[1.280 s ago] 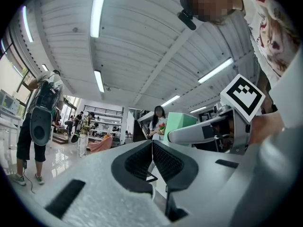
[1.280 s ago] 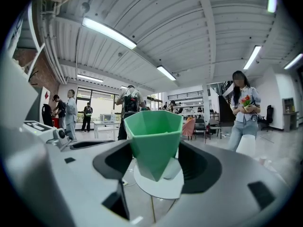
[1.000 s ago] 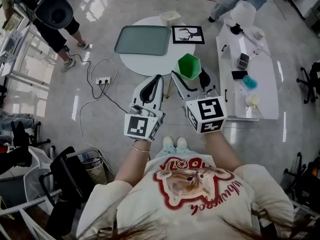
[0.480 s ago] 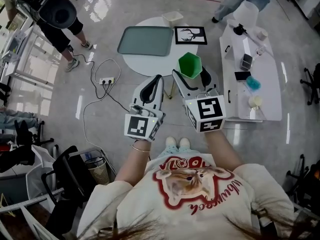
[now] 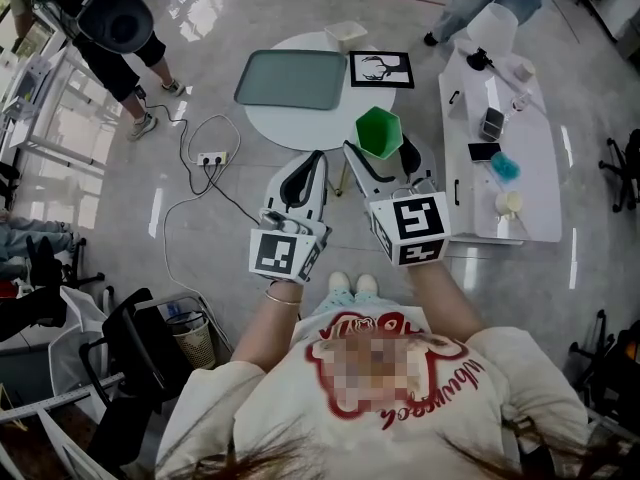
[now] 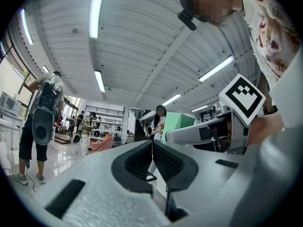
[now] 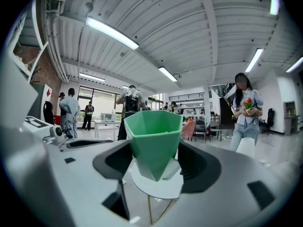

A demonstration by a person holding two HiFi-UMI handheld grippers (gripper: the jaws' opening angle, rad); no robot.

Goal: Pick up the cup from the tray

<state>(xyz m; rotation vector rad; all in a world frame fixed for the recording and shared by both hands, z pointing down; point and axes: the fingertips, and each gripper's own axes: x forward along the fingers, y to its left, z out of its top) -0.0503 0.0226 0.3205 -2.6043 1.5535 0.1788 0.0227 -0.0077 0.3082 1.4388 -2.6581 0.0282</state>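
While little has shifted over the last second, the green cup (image 5: 379, 131) stays clamped in my right tongs (image 5: 380, 154) at frame centre, clear of the tray (image 5: 290, 79) on the round bench (image 5: 300, 128) above, my left tongs (image 5: 310, 164) closed on nothing, so I judge the pick done.

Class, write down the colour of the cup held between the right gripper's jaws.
The cup is plain green, shown best in the right gripper view.
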